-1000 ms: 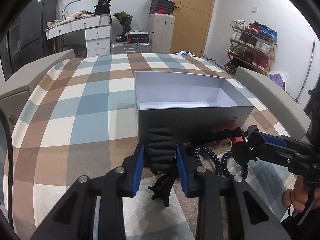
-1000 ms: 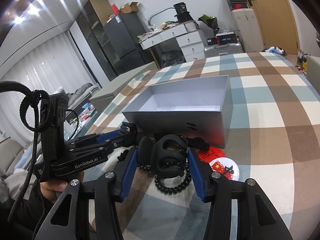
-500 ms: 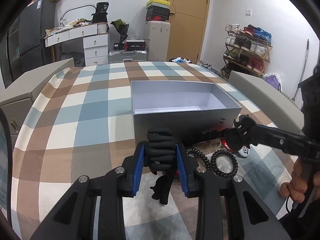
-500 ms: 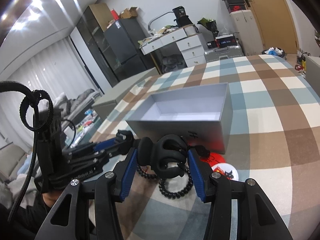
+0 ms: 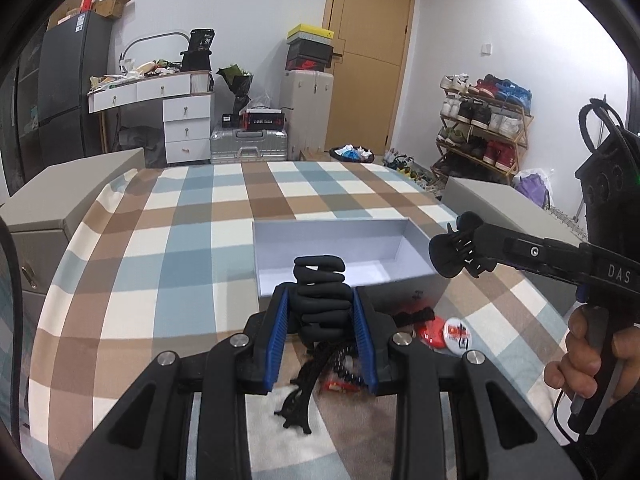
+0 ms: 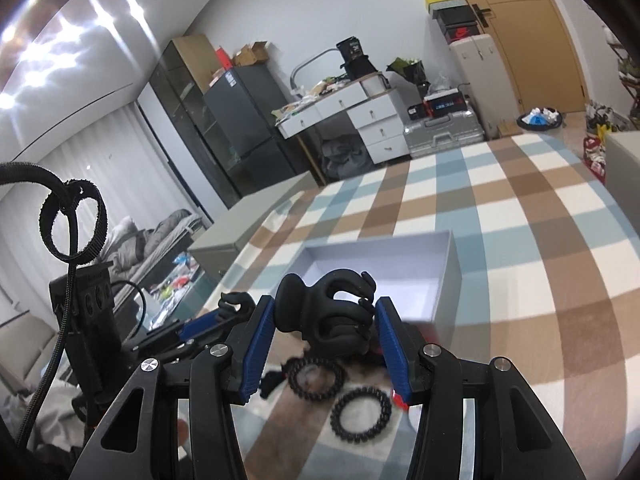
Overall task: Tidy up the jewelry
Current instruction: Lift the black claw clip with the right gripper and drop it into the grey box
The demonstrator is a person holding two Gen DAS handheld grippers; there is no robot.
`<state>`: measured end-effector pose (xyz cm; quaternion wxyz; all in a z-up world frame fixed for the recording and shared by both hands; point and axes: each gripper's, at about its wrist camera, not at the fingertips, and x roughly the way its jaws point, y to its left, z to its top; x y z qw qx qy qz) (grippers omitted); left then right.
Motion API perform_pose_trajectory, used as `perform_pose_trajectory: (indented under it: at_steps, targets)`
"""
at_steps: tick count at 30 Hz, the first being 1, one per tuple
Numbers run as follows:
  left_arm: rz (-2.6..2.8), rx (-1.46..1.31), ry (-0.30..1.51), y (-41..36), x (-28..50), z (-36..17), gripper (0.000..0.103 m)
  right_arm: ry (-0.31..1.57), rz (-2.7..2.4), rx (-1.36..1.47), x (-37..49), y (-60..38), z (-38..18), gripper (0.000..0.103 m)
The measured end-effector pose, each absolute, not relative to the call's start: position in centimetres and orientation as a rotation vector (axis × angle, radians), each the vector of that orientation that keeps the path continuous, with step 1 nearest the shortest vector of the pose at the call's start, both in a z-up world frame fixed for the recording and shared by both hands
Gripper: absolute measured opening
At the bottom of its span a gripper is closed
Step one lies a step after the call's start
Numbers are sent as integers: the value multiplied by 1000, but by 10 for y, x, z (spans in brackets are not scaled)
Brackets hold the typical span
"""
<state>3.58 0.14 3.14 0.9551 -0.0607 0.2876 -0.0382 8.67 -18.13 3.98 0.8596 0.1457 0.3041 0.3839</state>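
My left gripper (image 5: pixel 320 332) is shut on a black ribbed claw hair clip (image 5: pixel 322 294), held above the table in front of the open grey box (image 5: pixel 340 252). My right gripper (image 6: pixel 326 340) is shut on a second black claw hair clip (image 6: pixel 328 316); in the left wrist view this clip (image 5: pixel 456 252) hangs at the box's right rim. The box (image 6: pixel 380 276) looks bare inside. On the checked cloth below lie two black spiral hair ties (image 6: pixel 362 410), another black clip (image 5: pixel 298 412) and round red-and-white badges (image 5: pixel 458 332).
The table with the checked cloth (image 5: pixel 160 264) is flanked by grey cabinets (image 5: pixel 48 208). The hand holding the right gripper (image 5: pixel 580 360) is at the right edge. A desk, fridge, suitcases and a shoe rack (image 5: pixel 484 120) stand beyond.
Both grippers have risen from the table, each carrying its clip. The right clip has moved from near the badges up to the box's right rim. The spiral ties stay on the cloth.
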Motion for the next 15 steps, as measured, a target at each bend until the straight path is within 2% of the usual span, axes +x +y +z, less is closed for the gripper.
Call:
perform_pose_trajectory:
  at_steps: [7, 15]
  targets:
    - [-71, -164, 553, 8, 54, 37, 26, 625, 771, 338, 104, -180, 55, 50]
    - [-52, -162, 559, 11, 59, 29, 26, 677, 748, 362, 119, -181, 32, 50]
